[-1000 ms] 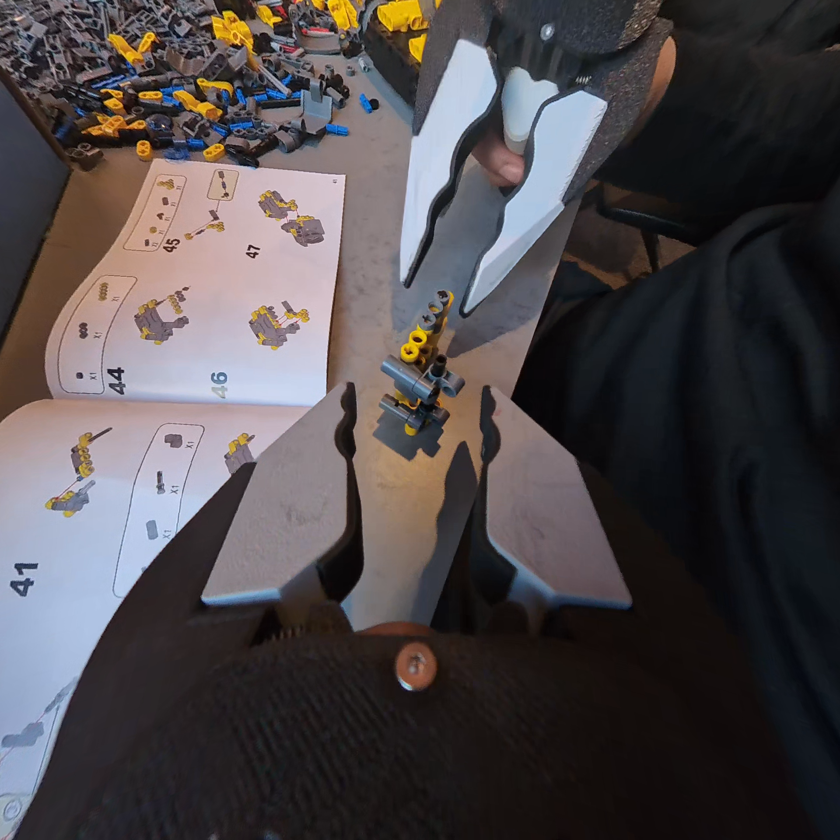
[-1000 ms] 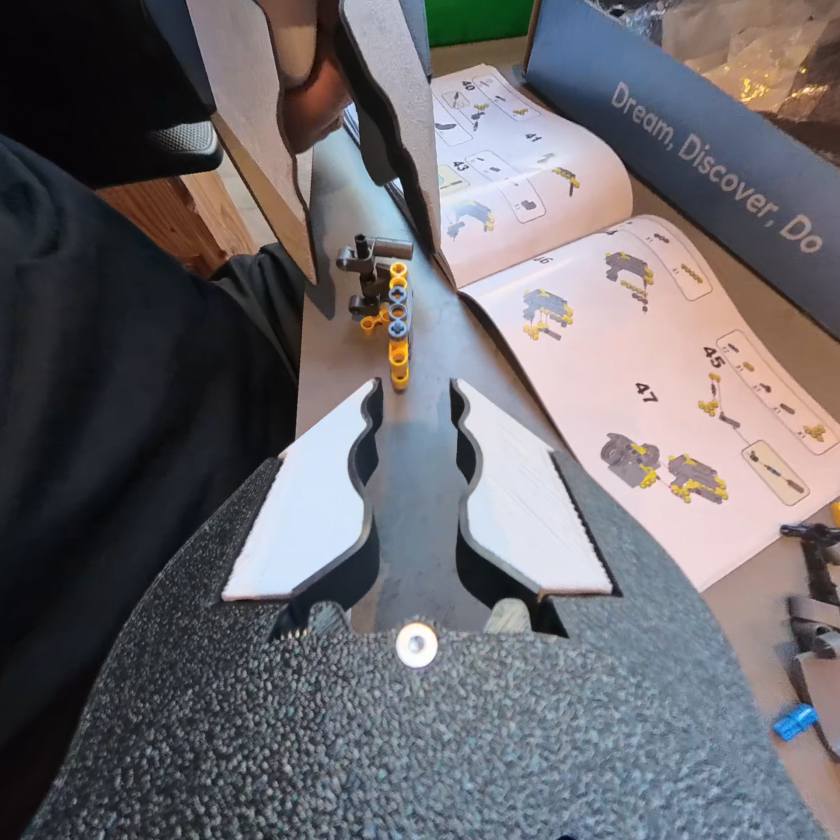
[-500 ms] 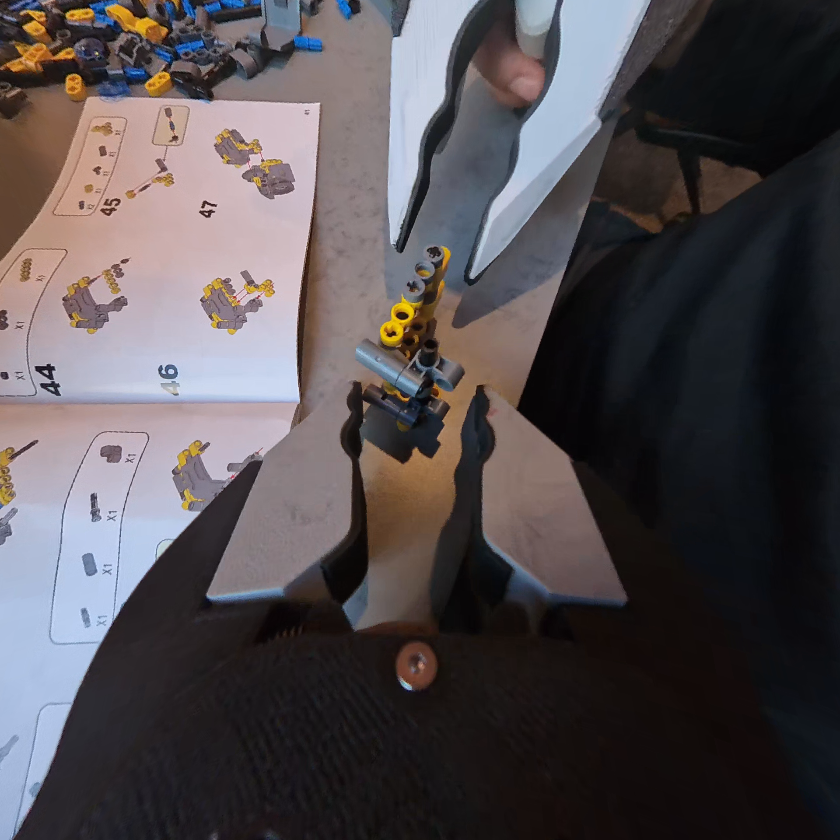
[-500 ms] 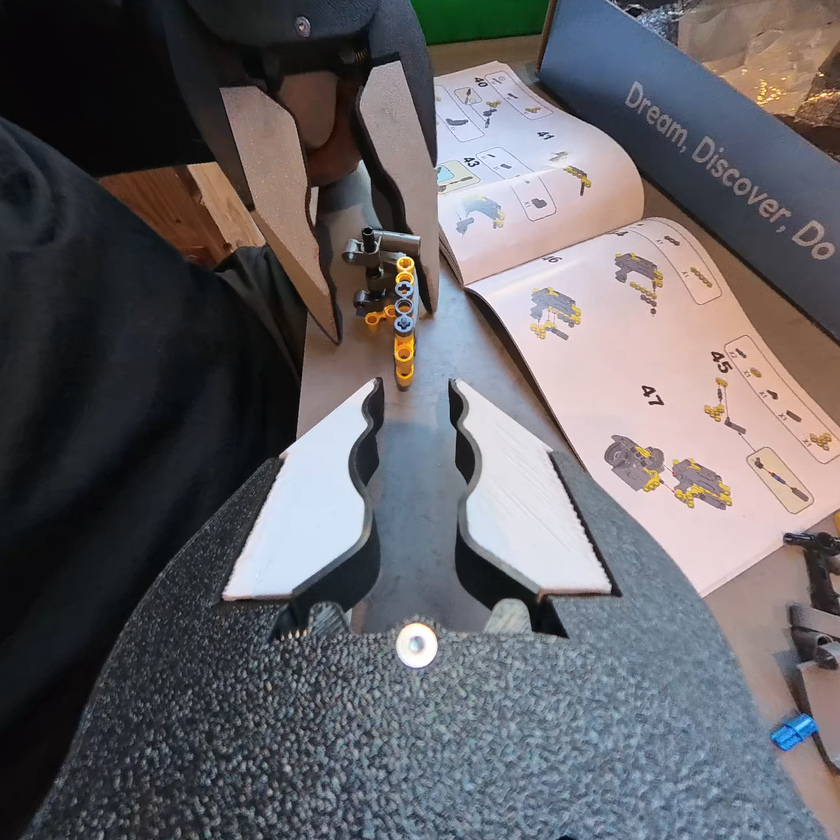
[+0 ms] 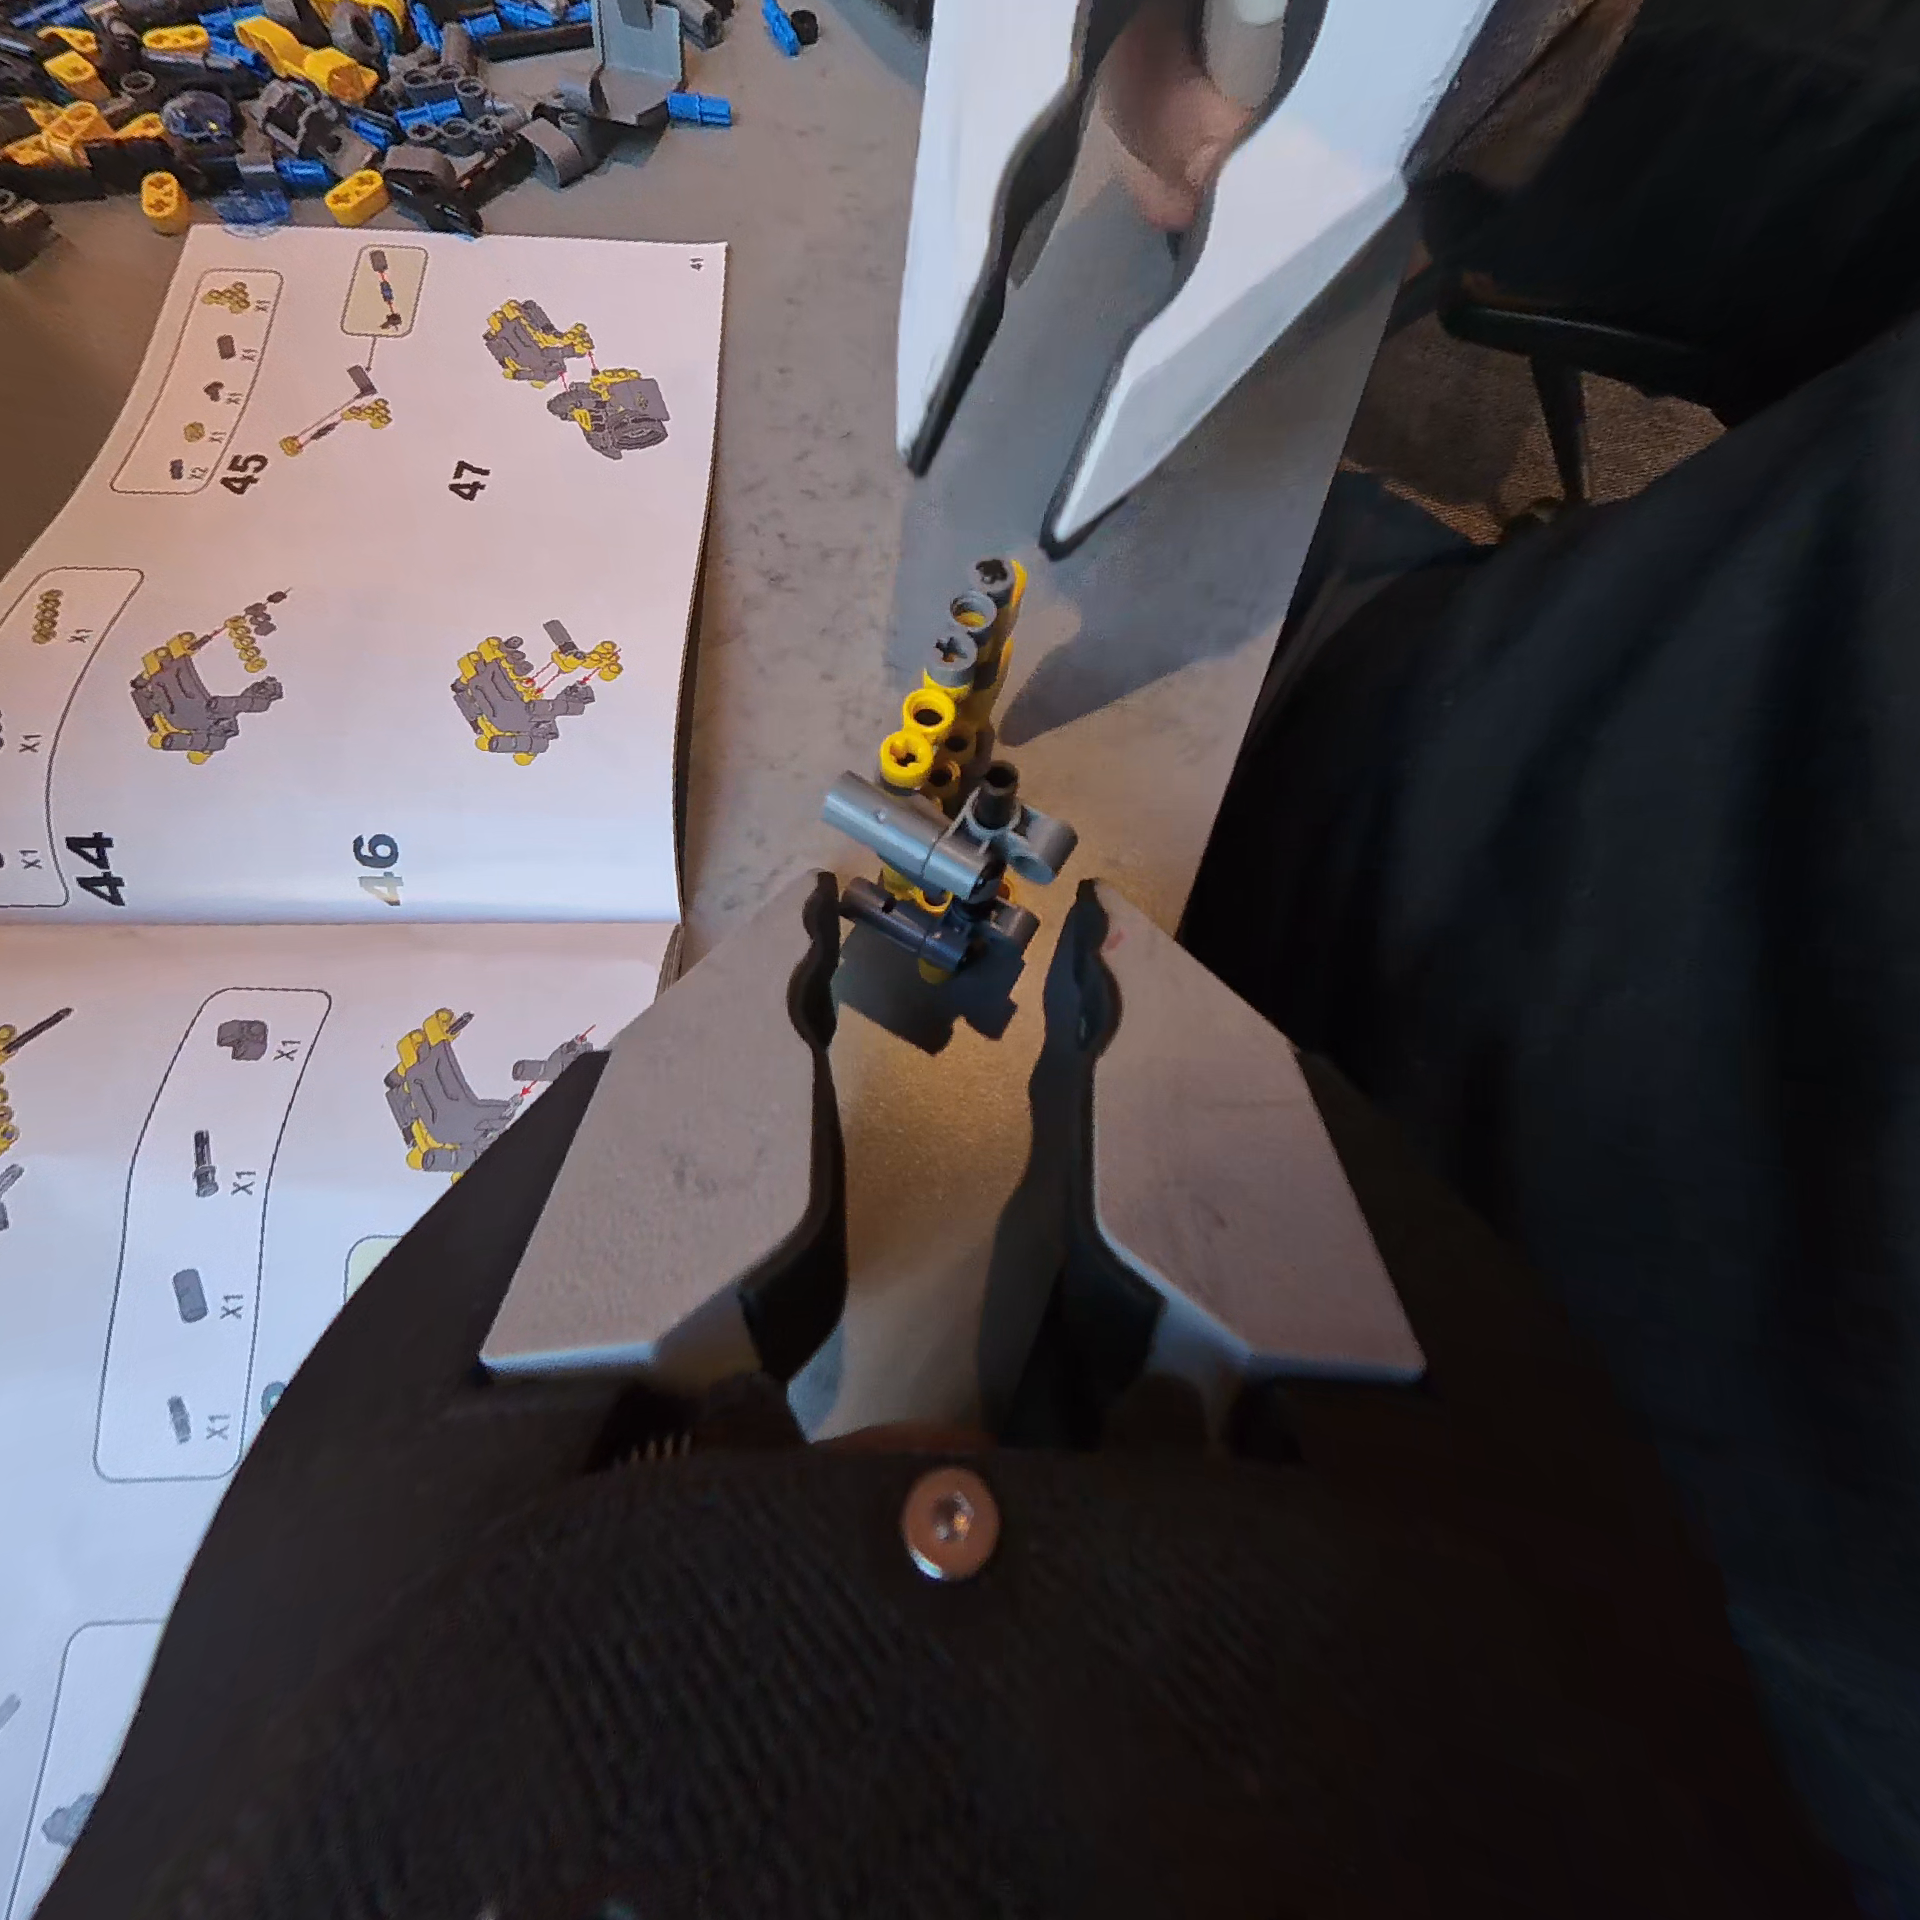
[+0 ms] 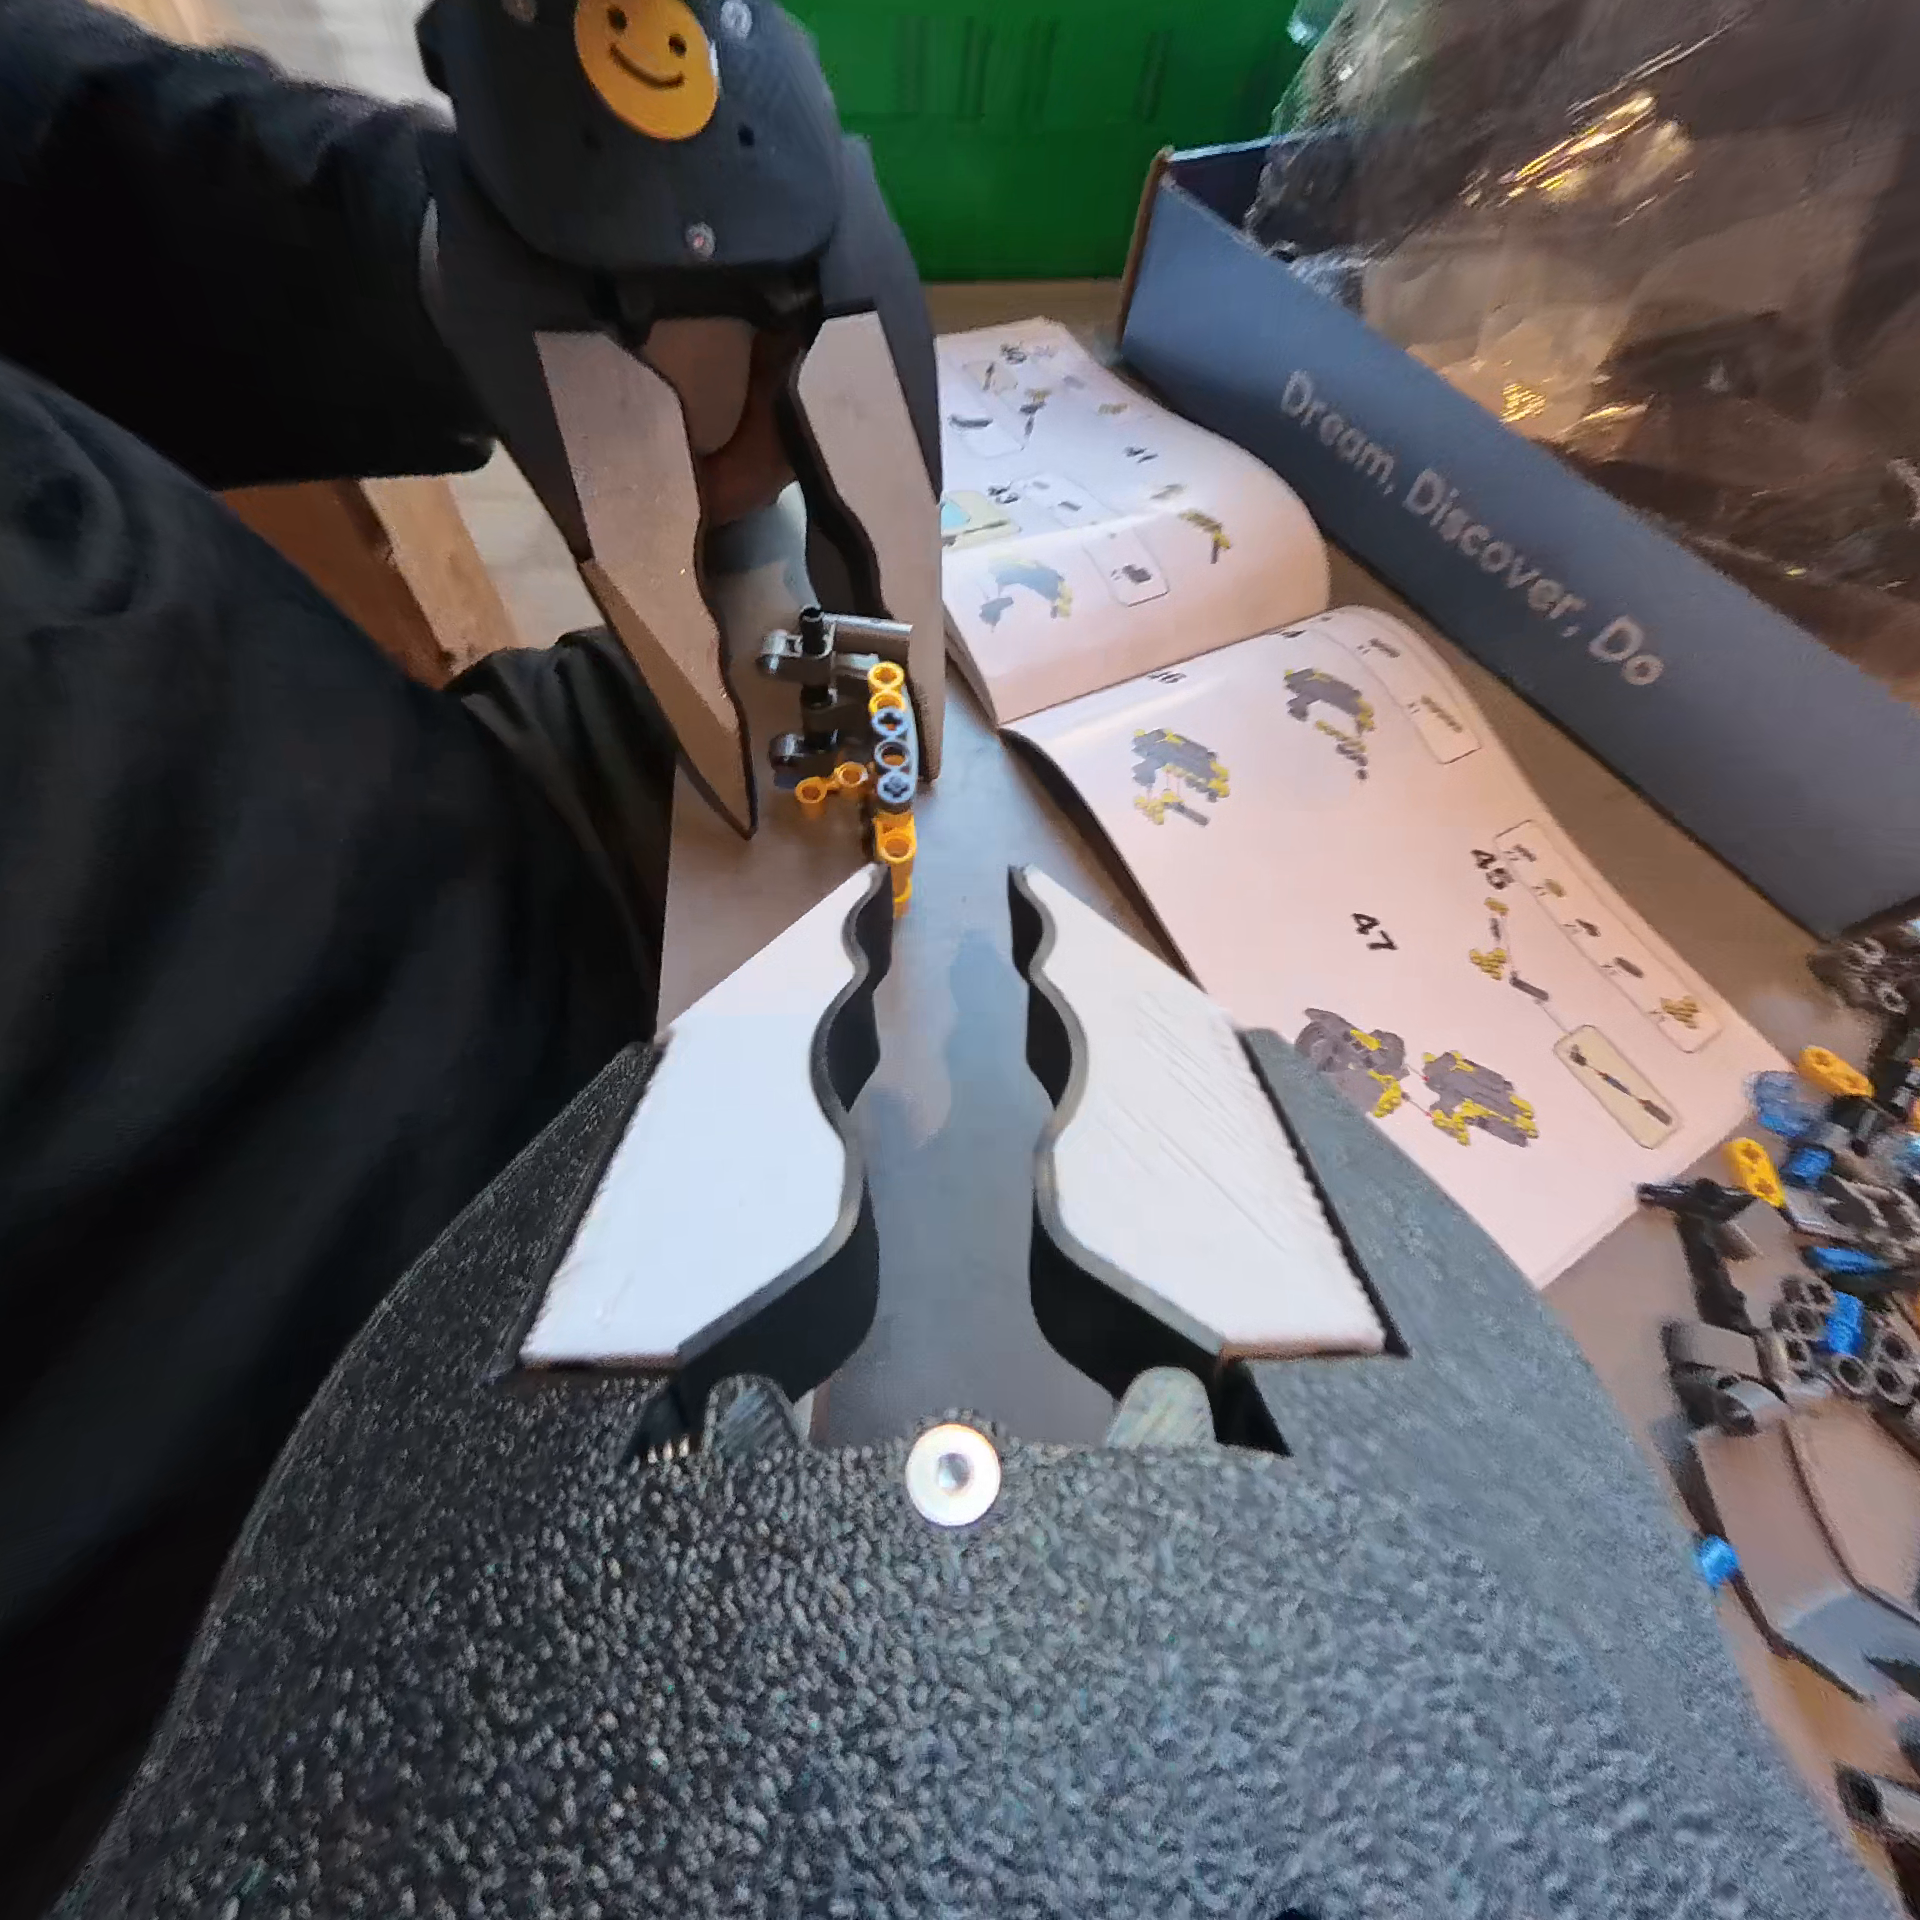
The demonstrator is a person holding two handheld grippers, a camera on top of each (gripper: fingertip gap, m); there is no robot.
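A small yellow-and-grey brick assembly (image 5: 951, 821) stands near the edge of a grey table (image 5: 821, 436), caught between two hand-held grippers that face each other. The left gripper (image 5: 951, 904), dark-bodied with a yellow smiley disc on its back in the right wrist view, has its fingers spread to either side of the assembly's grey lower end; its tips flank the piece closely, but whether either finger (image 6: 665, 623) touches it cannot be told. The right gripper (image 6: 951, 883), with white-faced fingers, is likewise spread and holds nothing; its tips sit just beside the yellow end of the assembly, the left tip almost against it.

An instruction booklet (image 5: 416, 582) lies open on the table just beside the assembly, its pages showing numbered building steps. Beyond the booklet, a pile of loose bricks (image 5: 312, 104) in yellow, blue, grey and black is scattered across the tabletop, not gathered in any tray or bin. In the right wrist view more of these loose pieces (image 6: 1829, 1299) lie at the right edge.

The one container in sight is a dark blue cardboard box (image 6: 1558, 582) with pale lettering along its side, lying past the booklet. It holds crumpled clear plastic bags (image 6: 1621, 249), whose contents cannot be made out. A person in dark clothing (image 5: 1621, 935) sits close against the table edge, and a green surface (image 6: 1018, 156) stands behind.
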